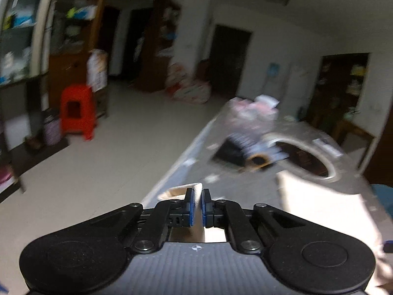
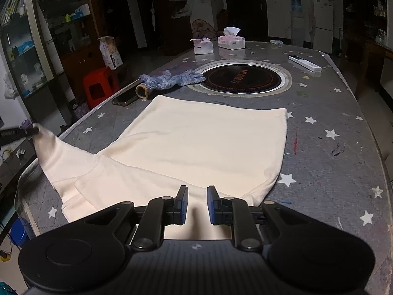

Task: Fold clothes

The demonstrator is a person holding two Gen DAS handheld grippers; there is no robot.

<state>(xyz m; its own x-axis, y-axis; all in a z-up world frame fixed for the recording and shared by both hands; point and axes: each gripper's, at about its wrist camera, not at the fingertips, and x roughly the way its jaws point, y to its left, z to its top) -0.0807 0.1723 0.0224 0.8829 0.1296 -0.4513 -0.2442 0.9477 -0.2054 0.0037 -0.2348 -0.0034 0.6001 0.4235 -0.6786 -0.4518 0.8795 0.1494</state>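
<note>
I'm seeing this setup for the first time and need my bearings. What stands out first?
A big cream garment spreads over the near half of the star-patterned table. The left hand-held gripper is pinched on its sleeve tip, lifted off the table's left edge, while the right hand-held gripper hangs open over the near hem. Behind lies a round black cooktop.
</note>
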